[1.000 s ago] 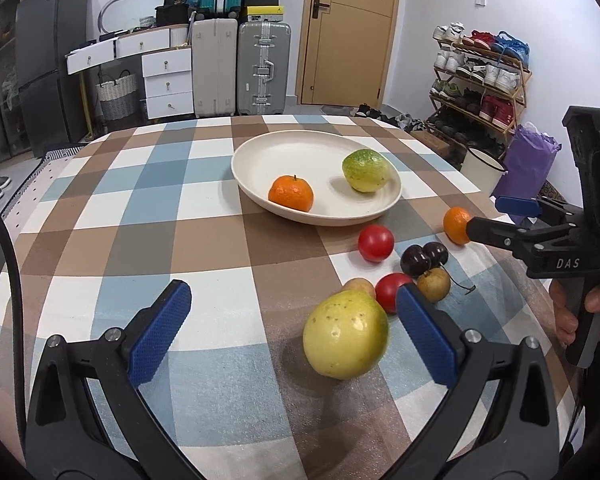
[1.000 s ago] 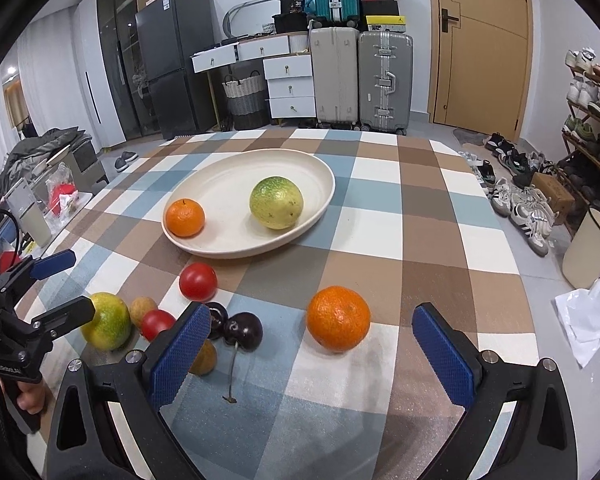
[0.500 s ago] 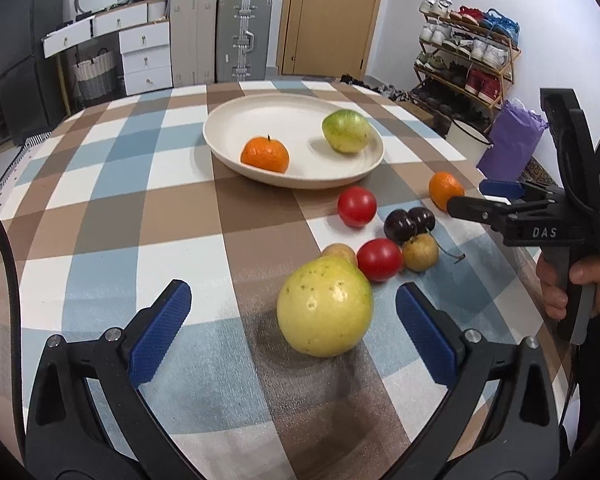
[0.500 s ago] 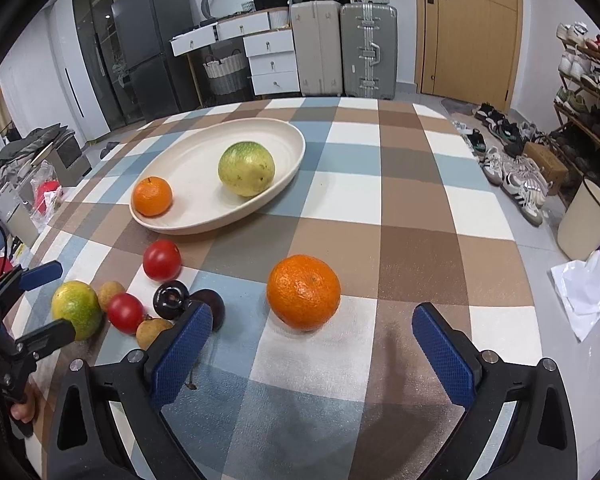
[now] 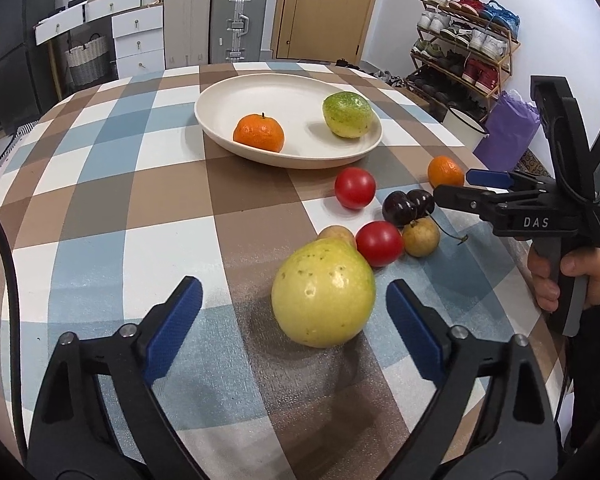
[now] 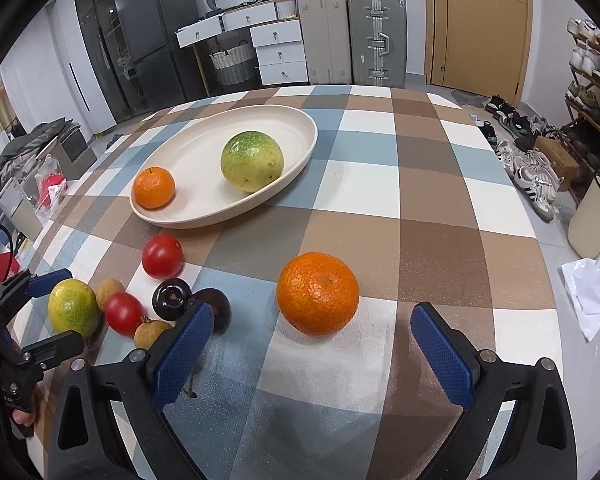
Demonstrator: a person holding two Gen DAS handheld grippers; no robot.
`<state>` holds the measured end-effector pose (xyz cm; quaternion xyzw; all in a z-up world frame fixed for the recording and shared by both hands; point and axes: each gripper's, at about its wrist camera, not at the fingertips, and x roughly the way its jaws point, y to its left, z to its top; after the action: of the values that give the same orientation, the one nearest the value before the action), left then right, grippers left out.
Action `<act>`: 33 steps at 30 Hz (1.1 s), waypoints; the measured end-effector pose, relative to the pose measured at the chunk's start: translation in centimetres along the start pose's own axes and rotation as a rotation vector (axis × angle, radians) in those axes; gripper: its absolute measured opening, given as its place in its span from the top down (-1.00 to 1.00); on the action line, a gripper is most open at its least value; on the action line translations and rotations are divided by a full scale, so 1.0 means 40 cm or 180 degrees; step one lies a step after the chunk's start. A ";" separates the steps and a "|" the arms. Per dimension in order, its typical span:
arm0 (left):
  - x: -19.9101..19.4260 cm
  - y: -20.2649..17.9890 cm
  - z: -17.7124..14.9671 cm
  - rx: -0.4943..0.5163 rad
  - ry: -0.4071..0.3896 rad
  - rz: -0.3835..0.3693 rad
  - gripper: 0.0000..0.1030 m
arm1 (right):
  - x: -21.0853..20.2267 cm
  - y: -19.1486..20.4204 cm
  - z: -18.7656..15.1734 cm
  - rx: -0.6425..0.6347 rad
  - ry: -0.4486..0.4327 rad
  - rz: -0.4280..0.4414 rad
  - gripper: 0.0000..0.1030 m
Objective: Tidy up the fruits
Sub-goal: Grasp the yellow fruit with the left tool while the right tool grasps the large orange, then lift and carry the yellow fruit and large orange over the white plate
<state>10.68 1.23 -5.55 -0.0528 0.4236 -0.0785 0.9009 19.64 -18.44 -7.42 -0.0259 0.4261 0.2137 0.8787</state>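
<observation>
Now left gripper (image 5: pixel 294 308) closing, jaws apart around yellow-green guava (image 5: pixel 323 293), blue pads not touching it. Right gripper (image 6: pixel 312 338) wide open, loose orange (image 6: pixel 317 293) just ahead between its fingers, untouched. Cream plate (image 5: pixel 220 128) farther ahead holds mandarin (image 5: pixel 259 133) and green guava (image 5: pixel 347 114).

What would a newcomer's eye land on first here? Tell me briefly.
The big yellow-green fruit lies on the checked tablecloth just ahead of the left gripper, whose jaws are closing without touching it. The loose orange lies before the open right gripper. Behind, the cream plate holds two fruits.
</observation>
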 end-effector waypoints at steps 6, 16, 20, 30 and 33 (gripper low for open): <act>-0.009 0.000 -0.002 -0.0002 -0.0033 -0.0261 0.12 | -0.007 -0.004 0.005 -0.0006 -0.0031 0.0035 -0.70; -0.021 -0.009 -0.003 0.0010 -0.0098 -0.0306 0.11 | -0.005 -0.016 0.002 0.0033 -0.0015 0.0071 -0.34; -0.033 -0.007 -0.002 0.0020 -0.0172 -0.0290 0.11 | -0.005 -0.019 0.003 0.0039 -0.0023 0.0102 -0.17; -0.049 0.012 0.003 -0.0069 -0.0276 -0.0220 0.11 | -0.011 -0.007 -0.001 -0.0050 -0.0062 0.0071 0.21; -0.053 0.014 0.004 -0.0074 -0.0305 -0.0198 0.11 | -0.012 -0.004 -0.002 -0.0075 -0.0073 0.0068 0.21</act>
<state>9.52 2.20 -3.96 -0.0802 0.3791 -0.0990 0.9166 19.39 -18.77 -7.12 -0.0293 0.4137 0.2284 0.8808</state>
